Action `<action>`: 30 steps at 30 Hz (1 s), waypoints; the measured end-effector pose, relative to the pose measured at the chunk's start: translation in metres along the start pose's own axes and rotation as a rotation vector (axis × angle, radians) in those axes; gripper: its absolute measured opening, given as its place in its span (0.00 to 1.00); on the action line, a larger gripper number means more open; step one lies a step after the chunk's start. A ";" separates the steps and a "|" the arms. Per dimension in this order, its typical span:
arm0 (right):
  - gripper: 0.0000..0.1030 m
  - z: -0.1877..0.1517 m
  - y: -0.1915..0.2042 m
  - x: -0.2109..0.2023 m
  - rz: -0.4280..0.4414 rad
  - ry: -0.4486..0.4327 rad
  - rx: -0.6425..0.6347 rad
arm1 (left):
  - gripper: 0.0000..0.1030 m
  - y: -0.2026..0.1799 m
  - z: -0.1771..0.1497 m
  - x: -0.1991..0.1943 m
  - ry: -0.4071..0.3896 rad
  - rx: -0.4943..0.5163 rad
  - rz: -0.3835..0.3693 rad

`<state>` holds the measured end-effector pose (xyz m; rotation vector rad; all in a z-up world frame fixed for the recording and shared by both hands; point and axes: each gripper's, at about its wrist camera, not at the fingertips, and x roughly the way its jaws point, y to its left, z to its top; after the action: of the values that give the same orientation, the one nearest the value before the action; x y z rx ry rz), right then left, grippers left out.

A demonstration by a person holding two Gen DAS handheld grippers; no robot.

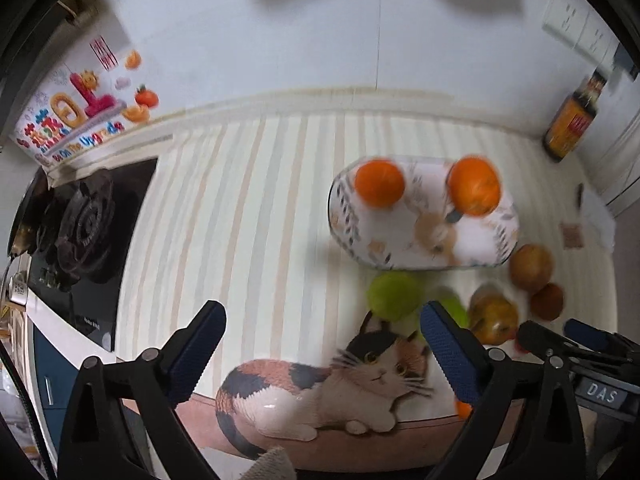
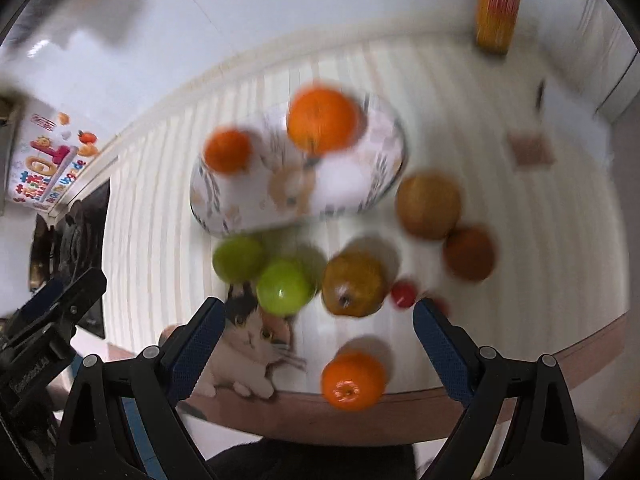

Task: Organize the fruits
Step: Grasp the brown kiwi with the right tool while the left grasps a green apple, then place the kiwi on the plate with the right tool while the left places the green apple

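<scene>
A patterned oval plate on the striped table holds two oranges. In front of it lie two green apples, a pear, two brown round fruits and a small red fruit. A third orange sits near the table's front edge. My left gripper hangs open over the cat picture, with nothing in it. My right gripper is open above the front orange, and its pads do not touch it.
A gas stove is at the left, with a colourful box behind it. A dark sauce bottle stands at the back right by the wall. The table's brown front edge is close below.
</scene>
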<state>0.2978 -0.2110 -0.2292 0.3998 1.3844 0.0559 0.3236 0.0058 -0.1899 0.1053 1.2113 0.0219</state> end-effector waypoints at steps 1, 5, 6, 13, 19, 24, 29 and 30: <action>0.94 0.000 -0.001 0.015 -0.002 0.022 -0.007 | 0.97 0.000 -0.002 0.008 0.011 0.001 0.016; 0.94 0.004 0.002 0.042 -0.143 0.031 -0.090 | 0.97 -0.001 -0.007 0.031 0.057 0.001 0.040; 0.94 0.006 -0.001 0.048 -0.162 0.040 -0.094 | 0.97 -0.002 -0.008 0.037 0.068 0.000 0.040; 0.73 0.013 -0.014 0.083 -0.132 0.135 -0.137 | 0.97 -0.011 -0.009 0.062 0.119 -0.002 0.030; 0.60 0.008 -0.013 0.099 -0.128 0.149 -0.172 | 0.97 -0.017 -0.004 0.076 0.142 0.008 0.025; 0.59 0.010 -0.019 0.096 -0.103 0.138 -0.158 | 0.97 -0.019 0.004 0.098 0.210 -0.021 -0.039; 0.59 0.012 -0.022 0.094 -0.100 0.139 -0.162 | 0.97 -0.016 0.014 0.135 0.329 -0.118 -0.157; 0.59 0.011 -0.021 0.094 -0.099 0.139 -0.161 | 0.97 -0.017 0.015 0.142 0.342 -0.124 -0.168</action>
<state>0.3224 -0.2080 -0.3235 0.1952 1.5225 0.1149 0.3868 -0.0014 -0.3183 -0.1143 1.5540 -0.0332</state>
